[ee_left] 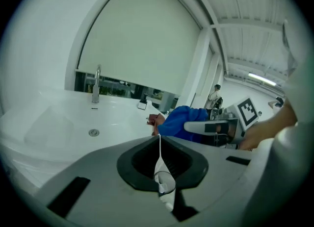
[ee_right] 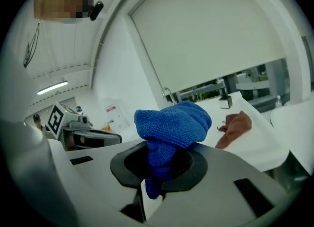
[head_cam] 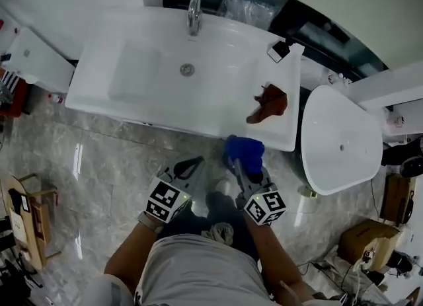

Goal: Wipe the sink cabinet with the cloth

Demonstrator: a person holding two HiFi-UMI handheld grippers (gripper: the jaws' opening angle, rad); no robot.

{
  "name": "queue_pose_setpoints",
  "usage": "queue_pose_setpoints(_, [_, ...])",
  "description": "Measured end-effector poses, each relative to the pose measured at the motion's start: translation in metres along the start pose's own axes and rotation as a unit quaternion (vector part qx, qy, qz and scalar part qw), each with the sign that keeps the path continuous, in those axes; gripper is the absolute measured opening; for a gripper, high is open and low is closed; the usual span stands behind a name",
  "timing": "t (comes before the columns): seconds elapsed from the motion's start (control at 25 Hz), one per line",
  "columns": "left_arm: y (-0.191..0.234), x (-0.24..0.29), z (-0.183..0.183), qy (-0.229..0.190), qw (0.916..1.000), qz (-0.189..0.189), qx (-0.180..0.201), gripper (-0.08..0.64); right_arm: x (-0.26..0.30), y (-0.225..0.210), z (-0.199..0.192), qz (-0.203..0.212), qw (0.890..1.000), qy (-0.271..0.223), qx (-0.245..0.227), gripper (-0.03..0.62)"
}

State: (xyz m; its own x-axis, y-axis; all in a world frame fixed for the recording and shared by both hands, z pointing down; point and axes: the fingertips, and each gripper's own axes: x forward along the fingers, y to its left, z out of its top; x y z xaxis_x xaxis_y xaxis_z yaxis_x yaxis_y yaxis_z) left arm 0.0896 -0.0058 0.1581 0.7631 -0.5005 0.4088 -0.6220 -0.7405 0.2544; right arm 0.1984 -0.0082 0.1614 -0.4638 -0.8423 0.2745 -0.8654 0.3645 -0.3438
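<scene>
As its own view shows, right gripper (ee_right: 155, 172) clamps blue cloth (ee_right: 172, 123).

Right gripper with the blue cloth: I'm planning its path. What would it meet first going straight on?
Probably the front edge of the white sink counter, near the crumpled reddish-brown rag; depth is unclear.

red-brown rag (head_cam: 269, 103) — crumpled | white oval tub (head_cam: 340, 141) — far right | cardboard box (head_cam: 365, 240) lower right, on marble floor (head_cam: 99, 159)
</scene>
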Motion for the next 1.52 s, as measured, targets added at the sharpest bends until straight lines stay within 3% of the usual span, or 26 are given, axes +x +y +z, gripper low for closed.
queue_pose_setpoints(0.24, [-0.013,-0.009,0.057,-0.037,0.9991,0.014,0.015,0.014,-0.006,0.034,0.063,0.075,0.996,-0.015,-0.054,0.06])
queue_pose_setpoints(0.4, [-0.032,-0.02,0.088,-0.061,0.9976,0.004,0.032,0.014,-0.015,0.056,0.091,0.1,0.989,-0.01,-0.107,0.06])
queue_pose_setpoints(0.84, [-0.051,-0.058,0.156,-0.133,0.9902,0.002,0.041,0.014,-0.042,0.087,0.156,0.156,0.98,-0.061,-0.109,0.06])
queue_pose_setpoints(1.24, [-0.036,-0.081,0.183,-0.17,0.9843,0.029,0.04,0.014,-0.046,0.103,0.195,0.182,0.97,-0.113,-0.116,0.06])
queue_pose_setpoints(1.52, [-0.029,-0.079,0.183,-0.17,0.9842,0.034,0.036,0.014,-0.038,0.1,0.195,0.178,0.971,-0.115,-0.107,0.06])
